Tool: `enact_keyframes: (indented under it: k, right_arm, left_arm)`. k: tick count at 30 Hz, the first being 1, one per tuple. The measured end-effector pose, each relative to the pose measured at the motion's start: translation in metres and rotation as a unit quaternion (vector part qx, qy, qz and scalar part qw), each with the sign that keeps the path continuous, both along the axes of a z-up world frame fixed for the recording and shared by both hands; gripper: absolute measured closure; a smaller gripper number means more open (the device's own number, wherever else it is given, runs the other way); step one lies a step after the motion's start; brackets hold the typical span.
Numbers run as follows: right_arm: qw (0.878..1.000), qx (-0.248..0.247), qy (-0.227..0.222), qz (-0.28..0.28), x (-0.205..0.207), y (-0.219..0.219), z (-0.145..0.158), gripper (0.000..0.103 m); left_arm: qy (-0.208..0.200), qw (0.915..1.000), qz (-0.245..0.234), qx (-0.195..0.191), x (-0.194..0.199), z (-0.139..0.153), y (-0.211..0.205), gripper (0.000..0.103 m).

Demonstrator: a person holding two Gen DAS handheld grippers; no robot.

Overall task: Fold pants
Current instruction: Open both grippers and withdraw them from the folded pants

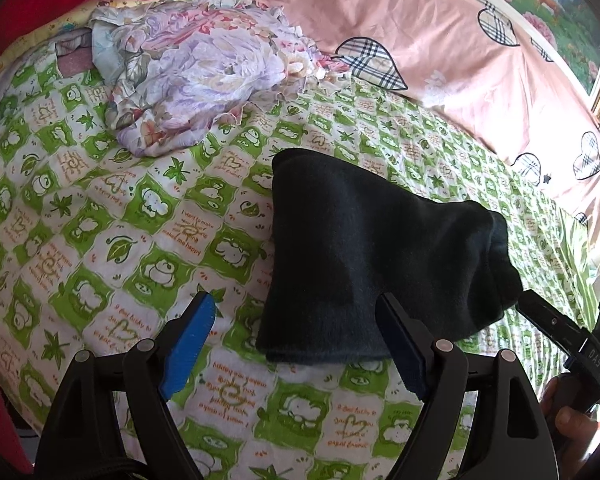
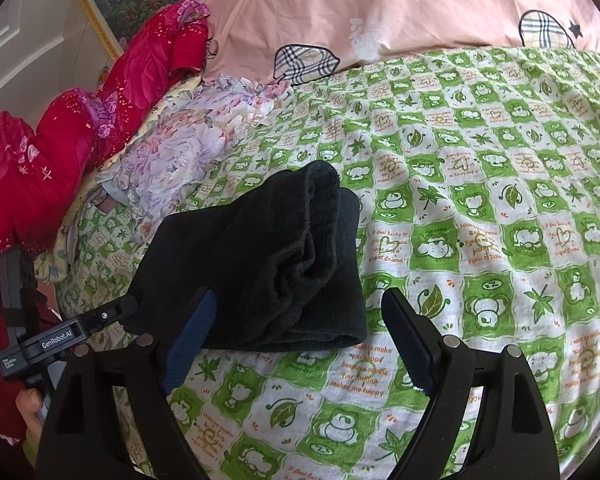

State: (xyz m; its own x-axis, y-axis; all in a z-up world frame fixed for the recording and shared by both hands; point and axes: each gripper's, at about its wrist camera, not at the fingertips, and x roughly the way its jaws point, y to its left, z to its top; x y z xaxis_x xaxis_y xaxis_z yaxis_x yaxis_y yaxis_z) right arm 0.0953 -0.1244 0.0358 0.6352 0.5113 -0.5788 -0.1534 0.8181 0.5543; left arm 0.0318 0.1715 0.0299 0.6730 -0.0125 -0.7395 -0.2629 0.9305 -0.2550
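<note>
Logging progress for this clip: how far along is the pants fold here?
Done, by the look of it: the dark pants lie as a compact layered bundle on the green checked sheet. In hand: nothing. The left gripper and right gripper both stand open, pads off the cloth. Left: perhaps only squaring the bundle's uneven edge; the floral garment lies crumpled beyond.

Left gripper (image 1: pixel 296 320) and right gripper (image 2: pixel 298 316): jaws apparently wide, empty.

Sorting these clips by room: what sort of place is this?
Most likely a bedroom: a bed with a green patterned sheet, a pink pillow, and a framed picture on the wall.
</note>
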Motion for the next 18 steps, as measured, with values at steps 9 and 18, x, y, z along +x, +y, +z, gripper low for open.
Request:
enact_keyframes:
  k: [9, 18]
  right_arm:
    - [0.997, -0.057, -0.036, 0.025, -0.018, 0.017, 0.018, 0.012]
    - [0.995, -0.076, -0.054, 0.032, -0.03, 0.023, 0.025, 0.009]
  left_arm:
    - [-0.017, 0.9977, -0.02, 0.063, -0.02, 0.016, -0.029, 0.015]
    - [-0.022, 0.9955, -0.025, 0.089, -0.035, 0.019, -0.039, 0.012]
